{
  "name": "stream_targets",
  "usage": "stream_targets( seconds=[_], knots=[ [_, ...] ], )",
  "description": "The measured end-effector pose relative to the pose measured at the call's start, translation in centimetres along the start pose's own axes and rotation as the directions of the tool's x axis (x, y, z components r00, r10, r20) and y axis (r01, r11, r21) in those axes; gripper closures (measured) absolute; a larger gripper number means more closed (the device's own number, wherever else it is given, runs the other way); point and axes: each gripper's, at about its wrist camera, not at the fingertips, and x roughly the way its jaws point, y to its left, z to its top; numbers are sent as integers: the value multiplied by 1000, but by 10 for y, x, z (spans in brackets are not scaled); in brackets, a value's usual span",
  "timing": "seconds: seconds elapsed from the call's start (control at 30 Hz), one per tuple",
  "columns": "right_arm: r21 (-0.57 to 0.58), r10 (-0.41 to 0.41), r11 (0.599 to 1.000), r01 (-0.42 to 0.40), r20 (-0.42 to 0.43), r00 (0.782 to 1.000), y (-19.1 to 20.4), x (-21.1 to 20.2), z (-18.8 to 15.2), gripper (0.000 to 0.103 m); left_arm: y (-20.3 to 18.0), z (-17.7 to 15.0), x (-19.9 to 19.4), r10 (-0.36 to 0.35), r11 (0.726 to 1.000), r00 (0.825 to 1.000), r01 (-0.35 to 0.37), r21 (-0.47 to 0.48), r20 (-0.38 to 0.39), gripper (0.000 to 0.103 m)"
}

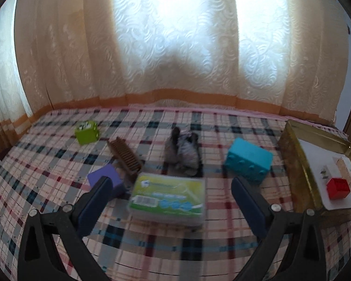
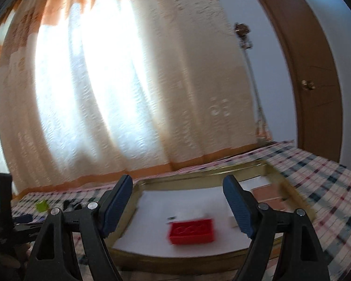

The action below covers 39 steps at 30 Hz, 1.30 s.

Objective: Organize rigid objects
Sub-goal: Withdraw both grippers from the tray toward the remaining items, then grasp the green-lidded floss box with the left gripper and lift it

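In the left wrist view my left gripper point(image 1: 170, 194) is open and empty just above a clear box with a green label point(image 1: 168, 200) on the plaid bed. Around it lie a purple block point(image 1: 106, 179), a brown comb point(image 1: 125, 158), a green cube point(image 1: 86, 131) and a teal block point(image 1: 248, 159). The gold tray point(image 1: 292, 161) at the right holds a red block point(image 1: 338, 188). In the right wrist view my right gripper point(image 2: 177, 203) is open and empty above the tray point(image 2: 126, 213), with the red block point(image 2: 191, 231) below between the fingers.
A bundle of dark and striped cloth point(image 1: 183, 151) lies mid-bed. Wooden pieces point(image 1: 347, 169) sit in the tray's far part. Curtains point(image 1: 175, 46) hang behind the bed. A door point(image 2: 316, 82) and a tripod point(image 2: 252, 82) stand at the right. The left gripper's body point(image 2: 2, 210) shows at left.
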Motion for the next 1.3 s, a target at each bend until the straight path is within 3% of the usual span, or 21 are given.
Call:
stream_targets(
  seconds=[0.43,0.6,0.77,1.0,1.17,1.3],
  knots=[
    [-71,134,988,-140,-89,987,68,6,-18,22,8,-3,33,-47,999,983,46,-7,-177,1],
    [-100,156,981,-168,-117,981,80,10,-21,22,9,-5,50,-52,999,965,51,-10,-259,11],
    [-106,185,974,-201,-141,973,89,21,-22,22,13,-5,49,-38,999,968,37,-9,-247,22],
    [-132,197,965,-225,-198,960,110,47,-25,22,24,-5,43,-72,997,973,66,-34,-220,23],
    [-160,189,959,-233,-249,950,126,71,-26,22,45,11,15,-41,996,997,35,-87,-70,23],
    [-202,168,949,-242,-325,931,144,97,-30,22,60,18,3,13,992,1000,-12,-124,9,23]
  ],
)
